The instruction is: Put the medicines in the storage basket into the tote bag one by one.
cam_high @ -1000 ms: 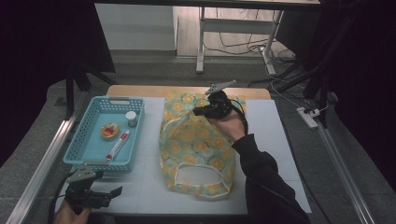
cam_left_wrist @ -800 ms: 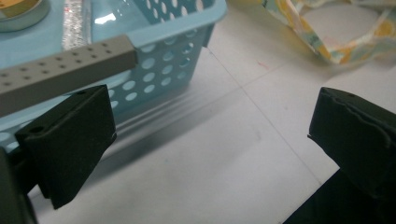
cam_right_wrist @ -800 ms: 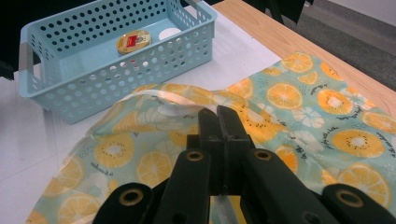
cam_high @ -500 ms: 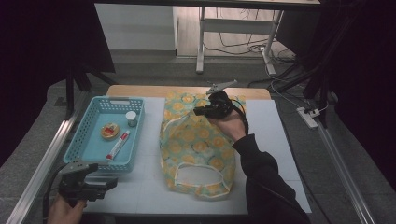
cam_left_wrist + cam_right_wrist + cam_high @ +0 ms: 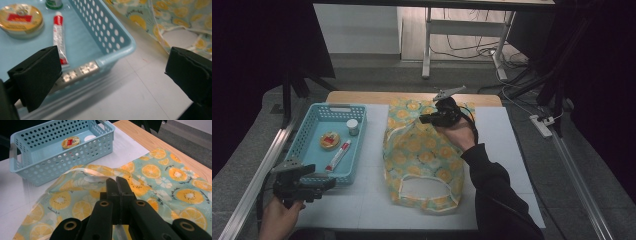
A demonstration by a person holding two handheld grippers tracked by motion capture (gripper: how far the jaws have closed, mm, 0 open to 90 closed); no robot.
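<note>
A pale green bag [image 5: 422,155] printed with orange slices lies flat mid-table, its white-edged handle opening toward the person. My right gripper [image 5: 426,119] is at the bag's far end, shut on a raised fold of the bag [image 5: 155,175]; in the right gripper view the jaws [image 5: 117,182] meet with a pale strip of it between them. My left gripper [image 5: 324,182] hovers open at the near right corner of the blue basket [image 5: 332,107]. Its jaws [image 5: 112,67] stand wide apart, with nothing between them.
The basket [image 5: 117,50] holds a round yellow tin [image 5: 330,140], a red-and-white tube [image 5: 338,155] and a small white-capped bottle [image 5: 353,126]. A white mat covers the table; a wooden strip runs along the far edge. Metal rails flank both sides.
My left gripper has risen and moved away from the person toward the basket's near corner. The right gripper and the bag have kept still.
</note>
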